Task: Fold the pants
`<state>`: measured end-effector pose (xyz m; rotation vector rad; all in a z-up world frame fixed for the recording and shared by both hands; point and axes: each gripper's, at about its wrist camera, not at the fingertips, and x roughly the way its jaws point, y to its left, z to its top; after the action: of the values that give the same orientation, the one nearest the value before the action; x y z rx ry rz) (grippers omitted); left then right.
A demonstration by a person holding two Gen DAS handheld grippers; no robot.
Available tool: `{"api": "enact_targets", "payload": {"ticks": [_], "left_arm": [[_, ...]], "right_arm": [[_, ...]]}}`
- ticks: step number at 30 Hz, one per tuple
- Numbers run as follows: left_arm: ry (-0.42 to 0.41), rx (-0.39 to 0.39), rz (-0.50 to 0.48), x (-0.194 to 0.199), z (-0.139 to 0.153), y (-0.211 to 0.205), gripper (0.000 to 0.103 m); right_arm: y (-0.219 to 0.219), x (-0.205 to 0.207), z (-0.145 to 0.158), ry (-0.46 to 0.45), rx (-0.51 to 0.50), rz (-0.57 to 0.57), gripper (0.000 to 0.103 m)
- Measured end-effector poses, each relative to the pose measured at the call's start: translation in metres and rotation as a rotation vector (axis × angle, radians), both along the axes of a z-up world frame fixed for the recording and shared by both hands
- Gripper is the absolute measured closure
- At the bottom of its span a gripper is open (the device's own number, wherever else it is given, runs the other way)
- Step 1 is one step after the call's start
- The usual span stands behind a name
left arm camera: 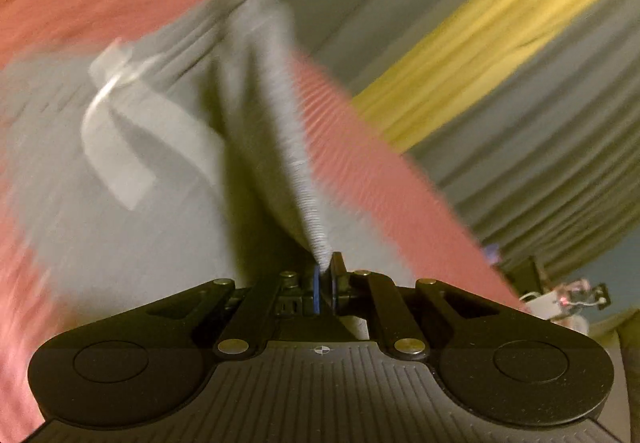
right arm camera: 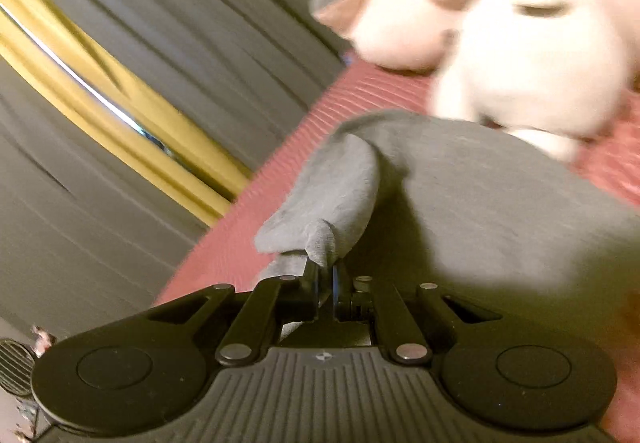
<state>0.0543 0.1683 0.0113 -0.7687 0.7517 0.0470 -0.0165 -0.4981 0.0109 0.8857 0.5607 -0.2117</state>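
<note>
Left fingers [left arm camera: 326, 275]: clenched on a ribbed grey edge of the pants [left arm camera: 160, 163], probably waistband or cuff; fabric ran taut from the tips toward 12 o'clock.
Right fingers [right arm camera: 326, 271]: clenched on a bunched grey corner of the pants [right arm camera: 460, 195]; cloth ballooned out toward 1 o'clock.
Pants position: partly lifted, the rest draped on the red bedspread [left arm camera: 380, 163]; a pale drawstring [left arm camera: 116, 115] lay loose at 10 o'clock of the left fingers.
Handling: judged light, soft, limp knit; would sag and crease between grips, unlikely to slip. Ribbed edge and hem corners looked the firmest holds.
Surroundings: plush toy [right arm camera: 500, 63], white and brown, sat on the bedspread [right arm camera: 280, 183] at 1 o'clock of the right fingers, just beside the cloth.
Backdrop: grey curtain [left arm camera: 460, 3] with a yellow stripe [left arm camera: 500, 31] beyond the bed edge.
Obstruction: the plush toy could crowd the fold; the drawstring might get tucked inside.
Visibility: both views blurred; finer detail not readable.
</note>
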Motion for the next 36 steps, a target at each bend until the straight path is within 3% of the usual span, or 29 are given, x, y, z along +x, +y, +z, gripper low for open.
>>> {"api": "enact_targets", "payload": {"ticks": [3,4,5,6,8,9,12,15,21,24,26,31,32,33,34,35,36], "left_arm": [[0.148,0.075,0.053,-0.020,-0.039,0.005,0.094],[0.150,0.106,0.069,-0.022,-0.042,0.009,0.093],[0.137,0.111,0.094,-0.022,-0.040,0.015,0.082],[0.123,0.110,0.131,-0.020,-0.035,0.024,0.072],[0.065,0.126,0.201,-0.016,-0.020,0.038,0.016],[0.036,0.148,0.234,-0.012,-0.015,0.046,0.012],[0.050,0.228,0.277,0.019,-0.015,0.063,0.014],[0.110,0.245,0.275,0.037,-0.024,0.078,0.018],[0.089,0.291,0.233,0.037,-0.019,0.081,0.030],[0.085,0.280,0.212,0.045,-0.019,0.085,0.030],[0.088,0.272,0.202,0.043,-0.020,0.077,0.027],[0.107,0.264,0.197,0.042,-0.021,0.079,0.025],[0.111,0.257,0.197,0.042,-0.020,0.080,0.025],[0.120,0.245,0.194,0.043,-0.020,0.082,0.027],[0.132,0.240,0.192,0.044,-0.019,0.085,0.036],[0.150,0.245,0.195,0.045,-0.019,0.089,0.059],[0.163,0.246,0.197,0.045,-0.017,0.093,0.070]], "right_arm": [[-0.001,-0.012,-0.029,0.177,-0.047,0.002,0.095],[0.000,-0.010,-0.040,0.277,-0.092,-0.003,0.090],[0.003,-0.008,-0.045,0.333,-0.142,-0.020,0.091],[0.006,-0.006,-0.045,0.331,-0.175,-0.008,0.091],[0.017,0.001,-0.035,0.342,-0.290,0.028,0.089],[0.024,0.006,-0.031,0.347,-0.347,0.047,0.085],[0.040,0.020,-0.019,0.347,-0.493,0.070,0.070],[0.045,0.024,-0.015,0.356,-0.566,0.053,0.052],[0.045,0.001,-0.002,0.370,-0.737,0.009,0.039],[0.057,0.004,0.009,0.290,-0.823,0.073,0.024],[0.067,0.013,0.008,0.248,-0.863,0.129,0.020],[0.090,0.061,-0.020,0.262,-0.955,0.282,0.020],[0.093,0.071,-0.027,0.281,-0.969,0.305,0.024],[0.095,0.084,-0.037,0.328,-0.995,0.320,0.051],[0.096,0.091,-0.043,0.359,-1.009,0.319,0.068],[0.091,0.098,-0.046,0.373,-0.985,0.313,0.090],[0.086,0.101,-0.044,0.373,-0.944,0.280,0.093]]}}
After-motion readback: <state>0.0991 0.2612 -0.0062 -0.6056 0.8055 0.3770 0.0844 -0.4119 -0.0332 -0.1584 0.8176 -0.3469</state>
